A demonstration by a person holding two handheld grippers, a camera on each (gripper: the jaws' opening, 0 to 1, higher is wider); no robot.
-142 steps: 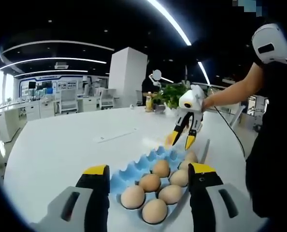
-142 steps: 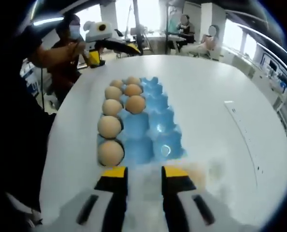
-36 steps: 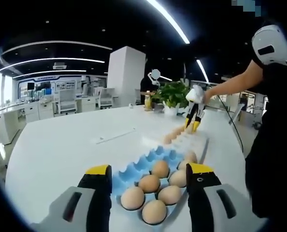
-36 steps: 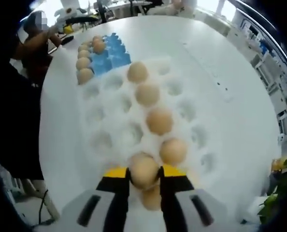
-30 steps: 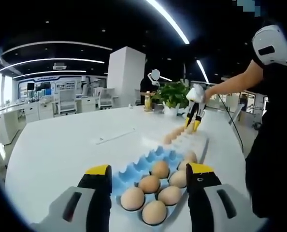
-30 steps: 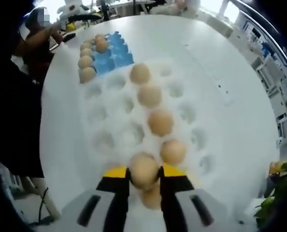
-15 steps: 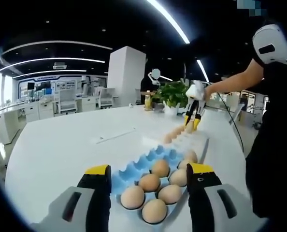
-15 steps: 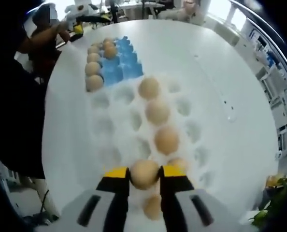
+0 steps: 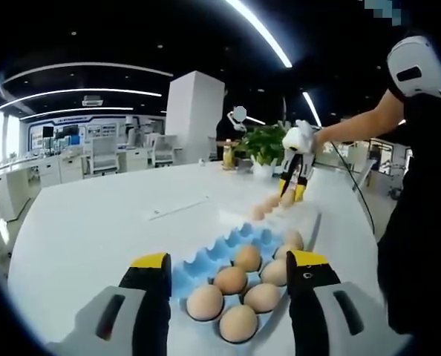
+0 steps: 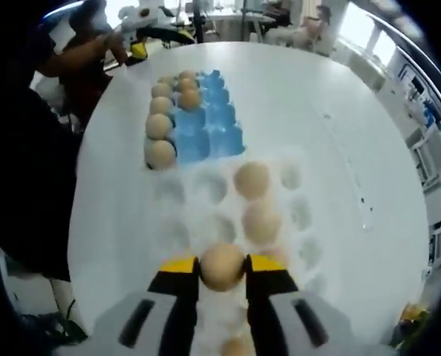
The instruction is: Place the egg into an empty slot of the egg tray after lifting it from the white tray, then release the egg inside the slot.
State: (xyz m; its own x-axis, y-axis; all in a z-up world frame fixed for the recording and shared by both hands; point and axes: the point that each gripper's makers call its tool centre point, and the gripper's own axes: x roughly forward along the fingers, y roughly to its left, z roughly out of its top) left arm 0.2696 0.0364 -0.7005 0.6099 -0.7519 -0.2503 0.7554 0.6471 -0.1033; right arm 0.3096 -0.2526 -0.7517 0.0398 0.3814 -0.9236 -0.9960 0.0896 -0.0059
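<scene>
Our right gripper [image 10: 222,268] clamps the egg [image 10: 222,266], long axis unclear, above the white tray [image 10: 206,189]; our left gripper [image 9: 228,267] is spread above the egg tray [image 9: 206,261].

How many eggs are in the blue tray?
7. Four eggs line the blue tray's edge row on the person's side; three more sit in the next row. None seems hidden.

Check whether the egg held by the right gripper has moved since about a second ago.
Yes. In the left gripper view the right gripper with the egg has risen off the white tray, judged against the unmoved blue egg tray.
</scene>
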